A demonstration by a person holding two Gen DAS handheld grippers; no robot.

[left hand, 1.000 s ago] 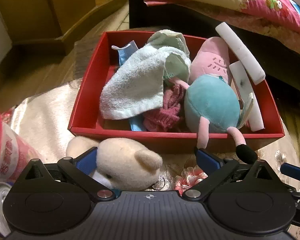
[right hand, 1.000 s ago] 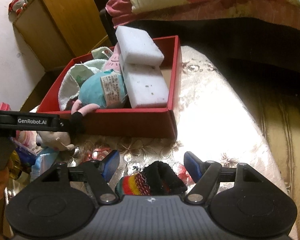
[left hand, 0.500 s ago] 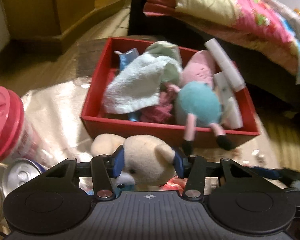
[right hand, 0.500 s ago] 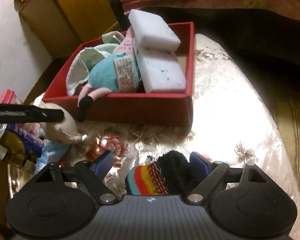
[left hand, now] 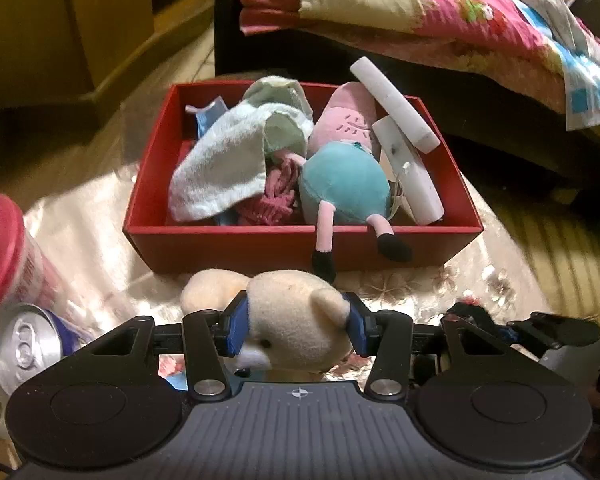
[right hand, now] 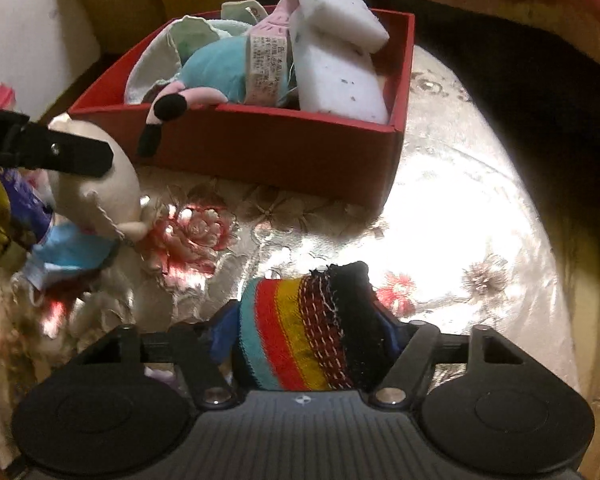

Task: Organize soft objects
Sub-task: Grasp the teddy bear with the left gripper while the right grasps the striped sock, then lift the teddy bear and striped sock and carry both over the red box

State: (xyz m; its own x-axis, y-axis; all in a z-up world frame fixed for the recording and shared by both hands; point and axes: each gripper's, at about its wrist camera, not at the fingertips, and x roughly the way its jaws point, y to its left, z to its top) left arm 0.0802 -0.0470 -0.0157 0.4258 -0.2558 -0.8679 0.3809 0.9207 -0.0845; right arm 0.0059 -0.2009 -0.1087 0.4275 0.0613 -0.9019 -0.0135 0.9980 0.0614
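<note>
A red box [left hand: 260, 244] holds a white towel [left hand: 220, 168], a pink and teal plush [left hand: 344, 188] with legs hanging over the front wall, and white sponges [left hand: 408, 168]. My left gripper [left hand: 296, 326] is shut on a cream plush bear [left hand: 296, 332], lifted just in front of the box. My right gripper [right hand: 306, 334] is shut on a striped rolled sock [right hand: 304, 328] above the cloth. In the right wrist view the box [right hand: 284, 148] is ahead, and the bear [right hand: 104, 192] with the left gripper's finger is at left.
A shiny floral cloth [right hand: 452, 208] covers the round table. A pink-lidded jar [left hand: 4, 248] and a drink can [left hand: 24, 344] stand at left. A bed with a pink quilt [left hand: 440, 12] lies behind the box. A wooden cabinet [left hand: 60, 20] is at the back left.
My left gripper closed on the bear and lifted it. My right gripper closed on the striped sock and lifted it toward the box.
</note>
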